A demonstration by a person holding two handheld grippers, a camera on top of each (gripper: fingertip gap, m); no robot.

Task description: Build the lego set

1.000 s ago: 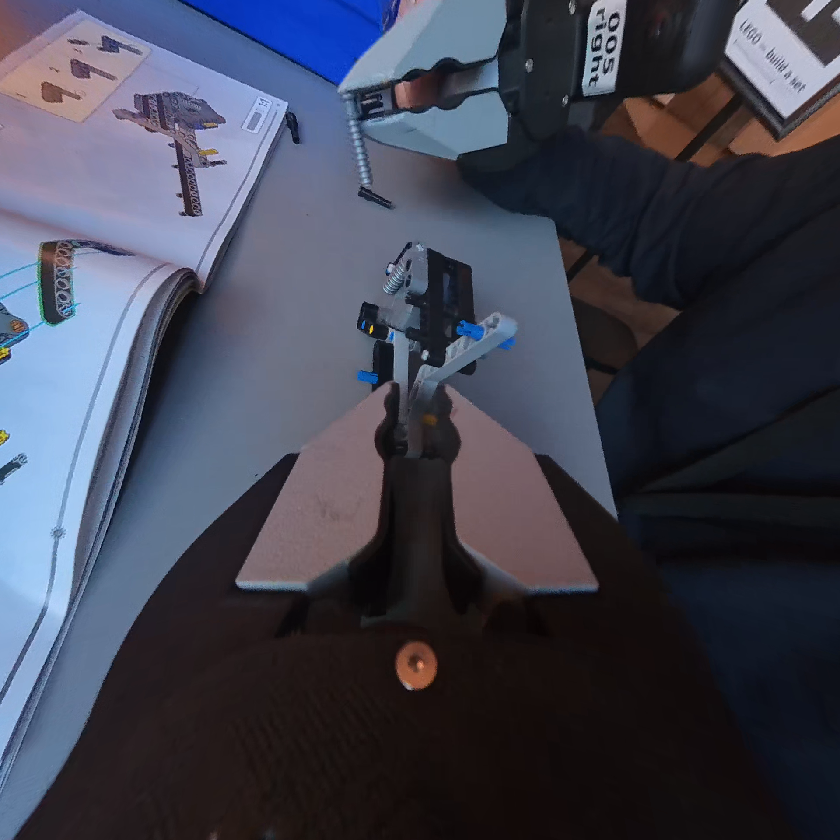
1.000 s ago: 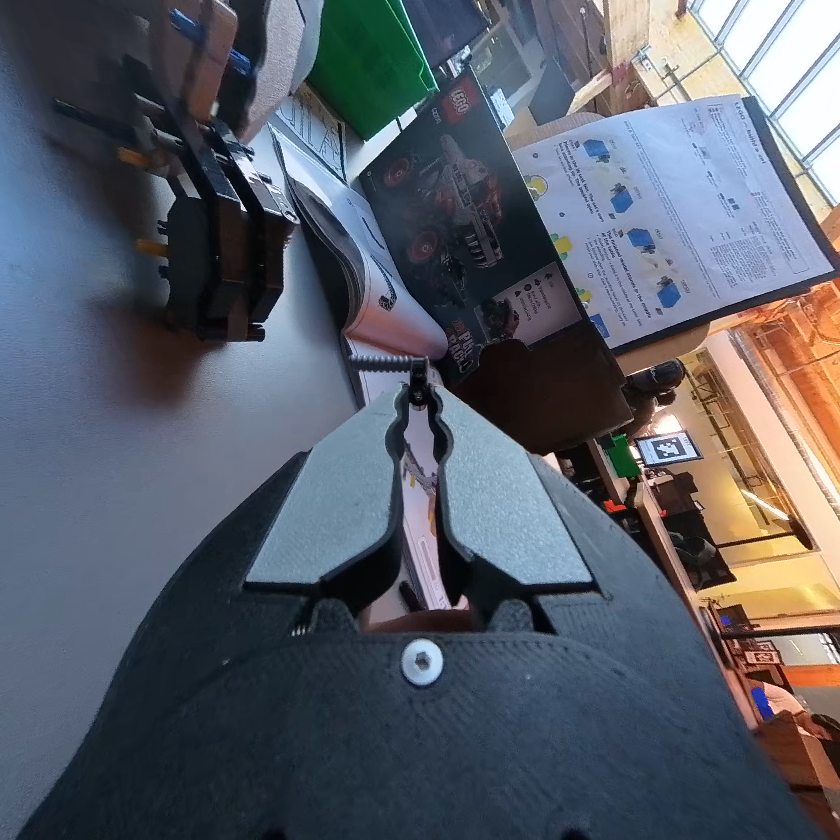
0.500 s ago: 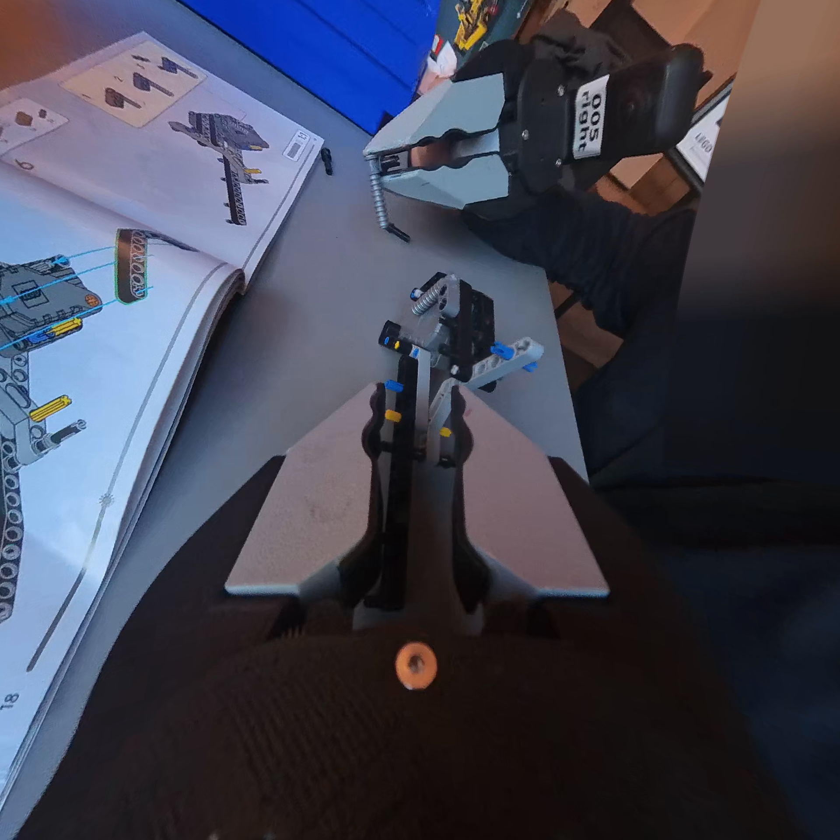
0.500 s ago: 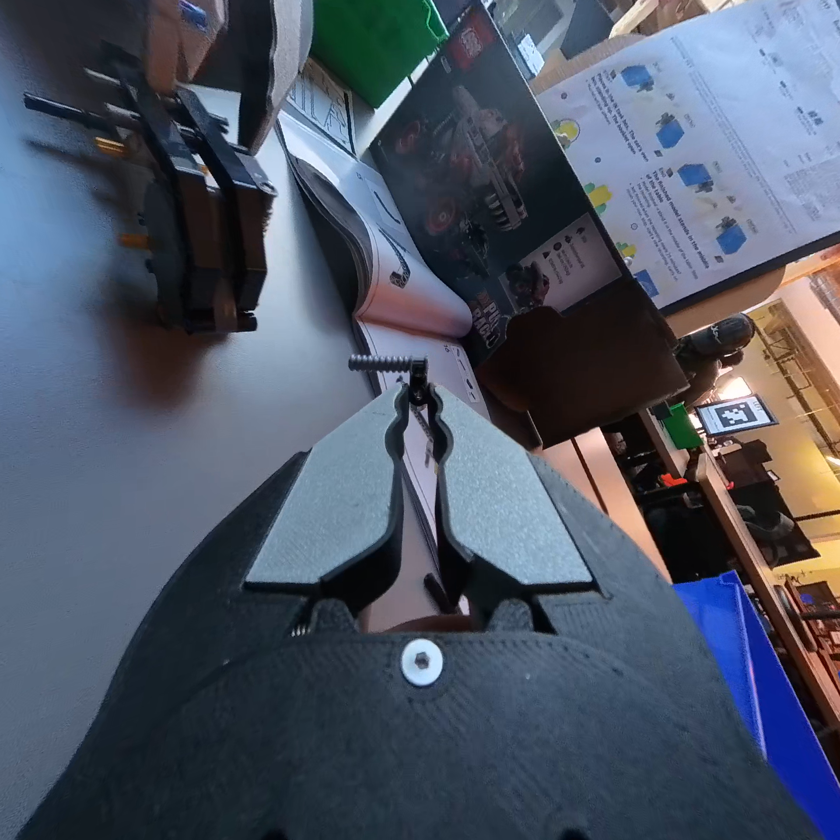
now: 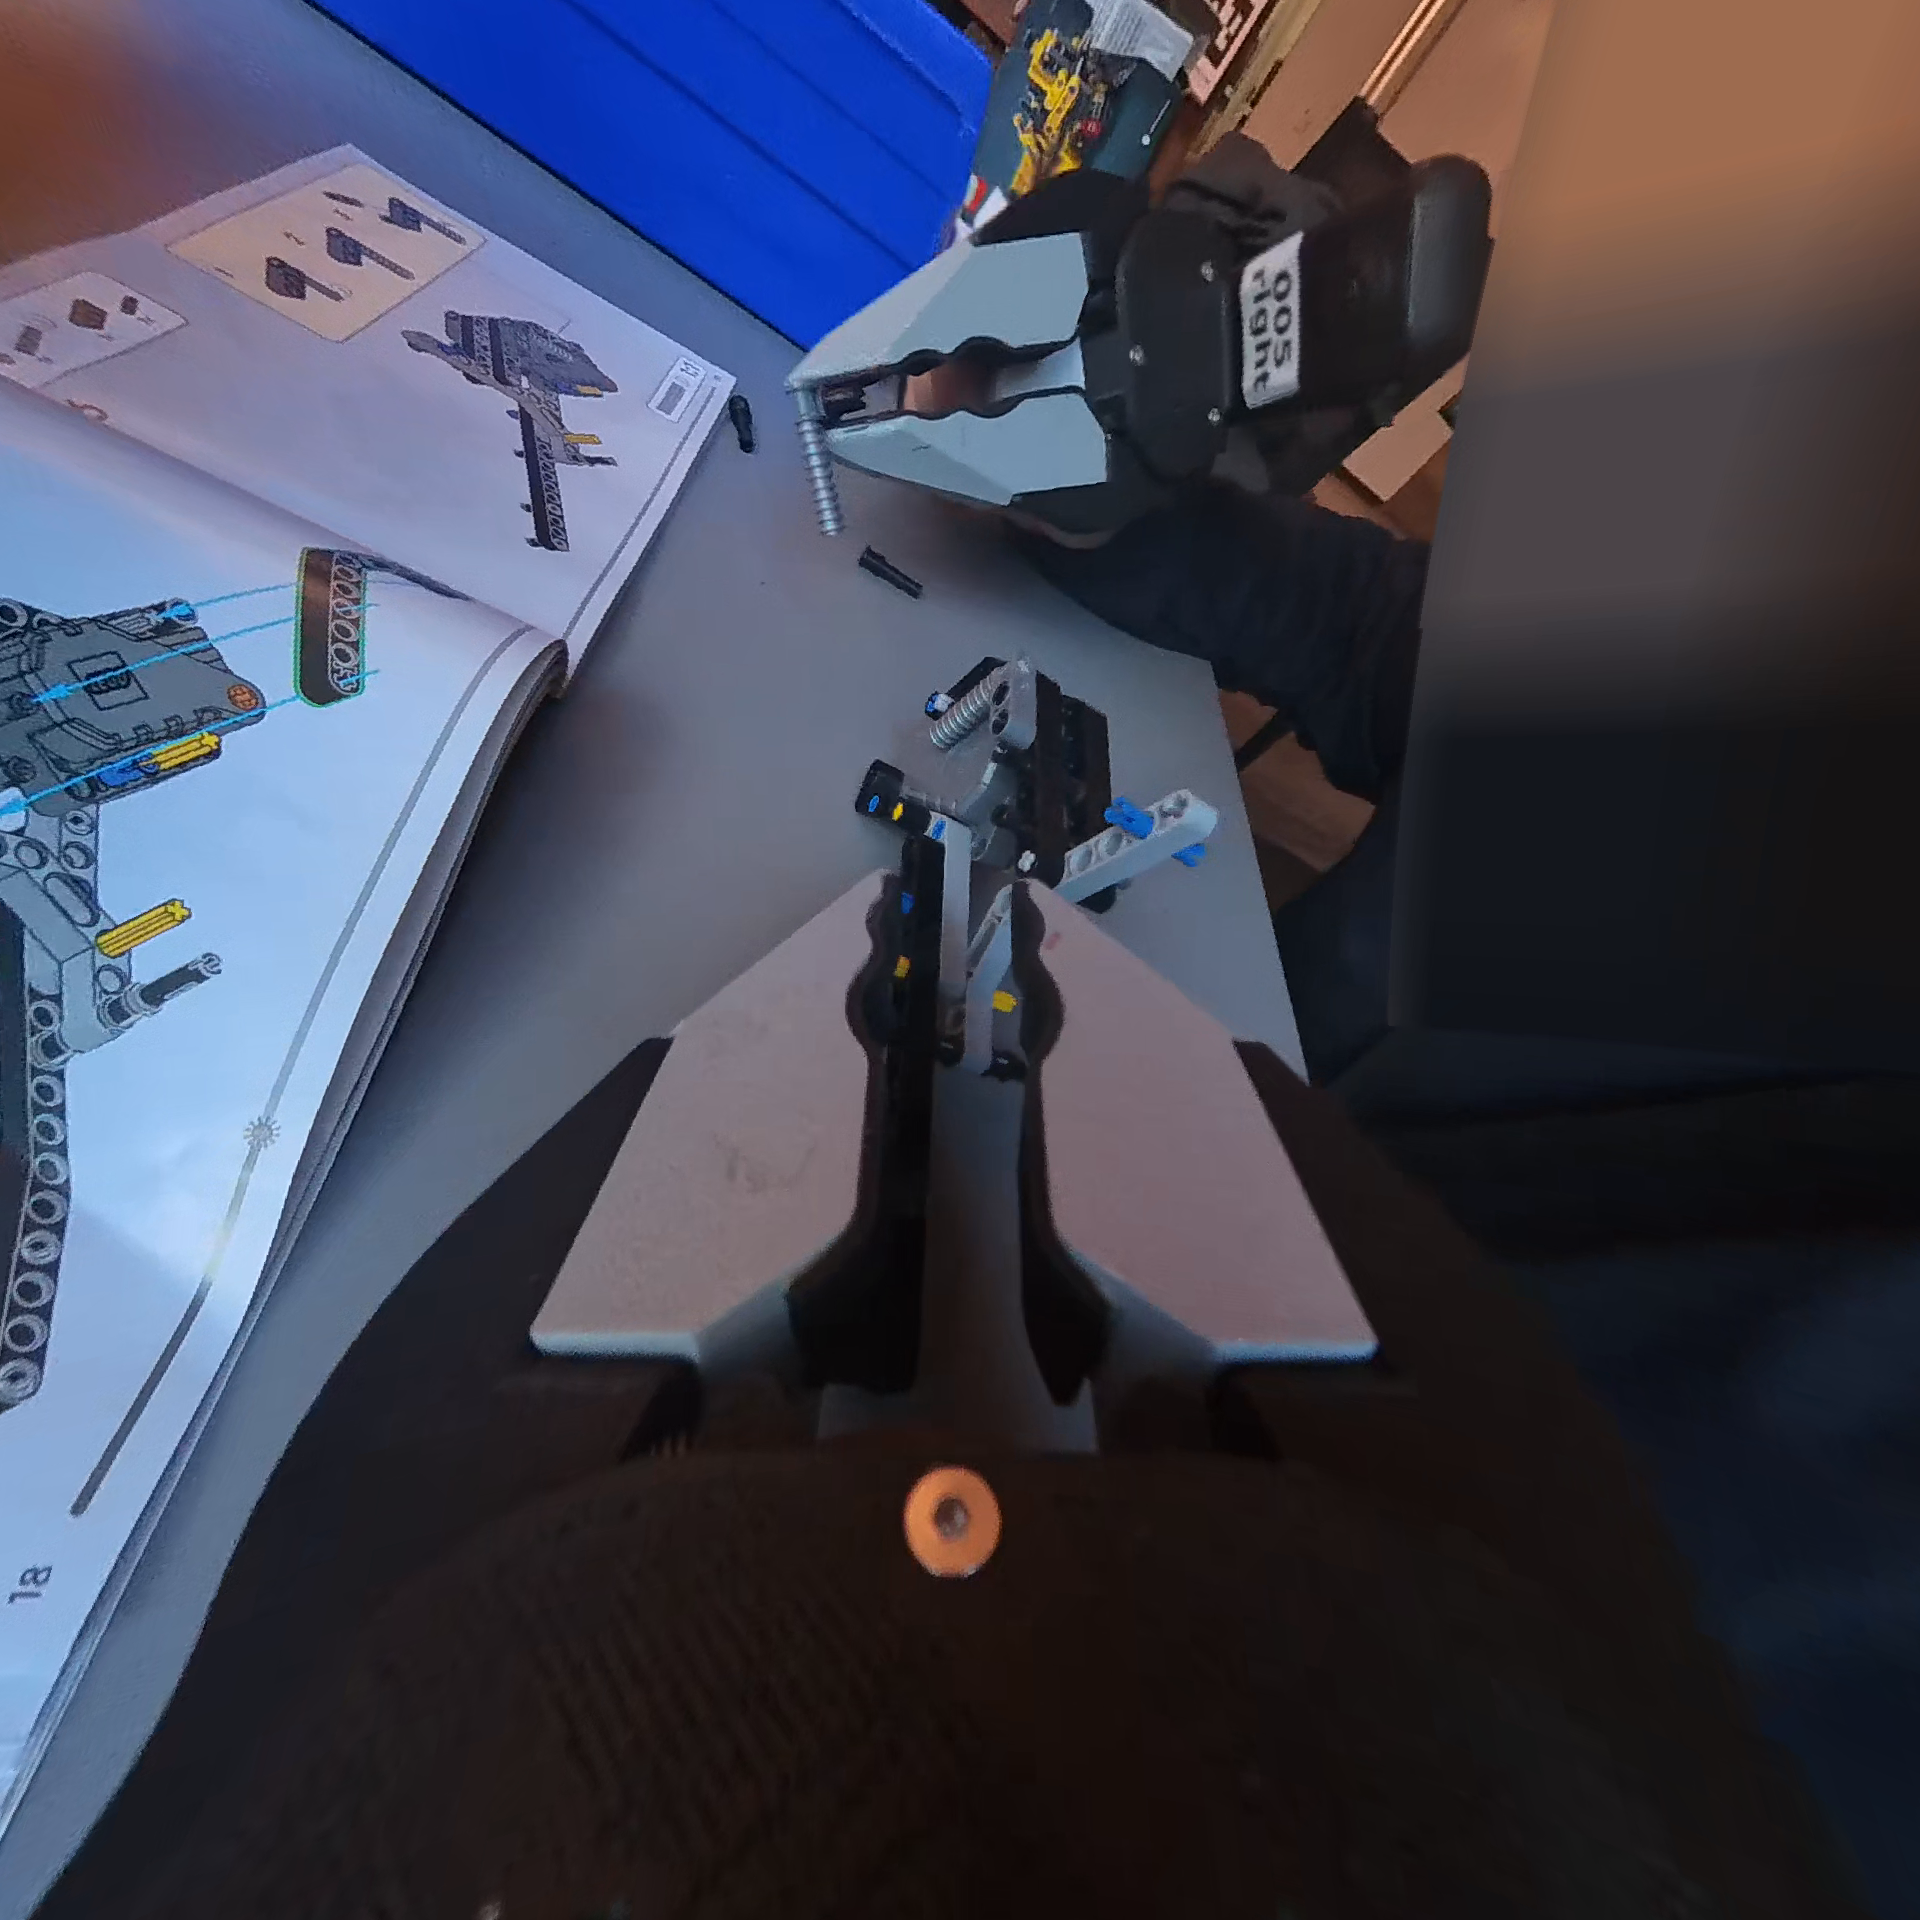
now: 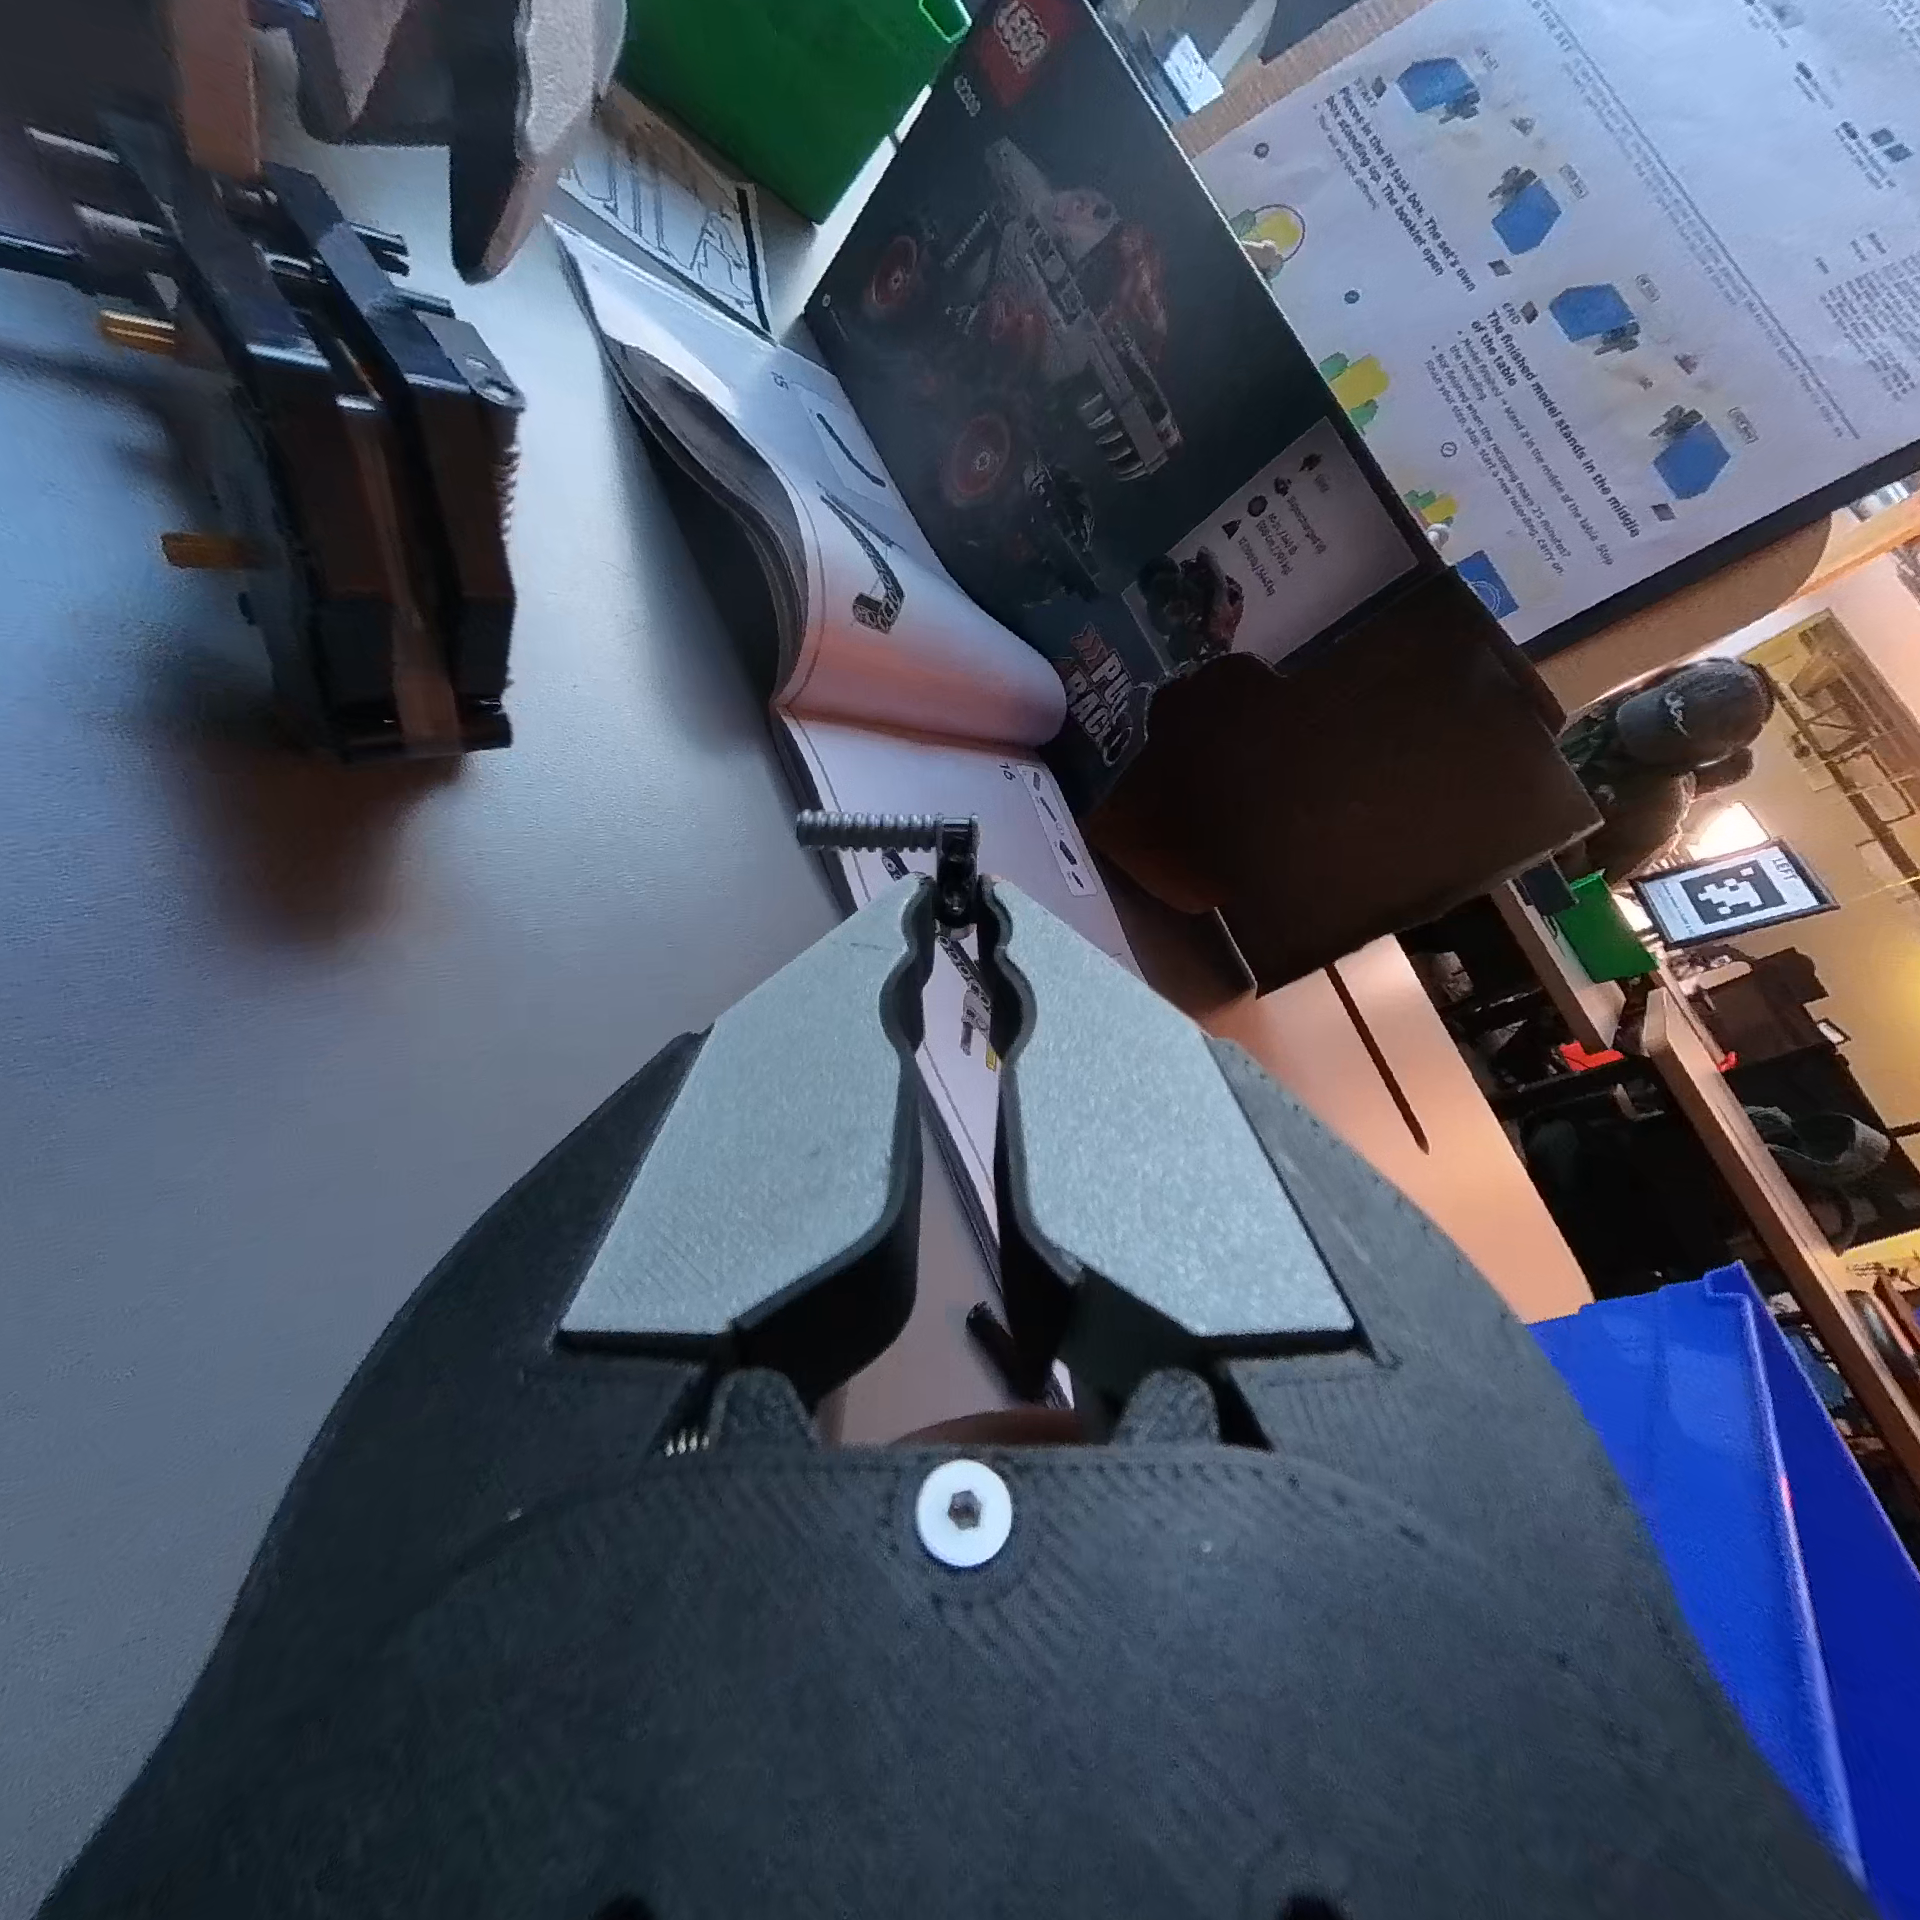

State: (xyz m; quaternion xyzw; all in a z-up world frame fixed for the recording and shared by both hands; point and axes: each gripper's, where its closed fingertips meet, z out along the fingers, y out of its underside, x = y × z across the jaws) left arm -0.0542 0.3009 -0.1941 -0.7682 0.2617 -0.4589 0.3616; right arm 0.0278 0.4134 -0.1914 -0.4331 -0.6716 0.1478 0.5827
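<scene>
Assembly [image 5: 997, 790] slid deeper between left gripper [image 5: 951, 914] fingers, clamped; right gripper [image 6: 954, 894] pinching spring piece [image 6: 883, 831].

Dim, warm-tinted light; table [image 5: 644, 831] grey with soft shadows. Right third of left wrist view dark, smeared. Right wrist view: bright glow at right edge, motion blur upper left, strong fisheye bending.

A blue plastic bin [image 5: 727, 135] stands at the grey table's [image 5: 644, 831] far edge. A green plastic bin [image 6: 790, 94] sits beside a white printed poster board [image 6: 1621, 260].
</scene>
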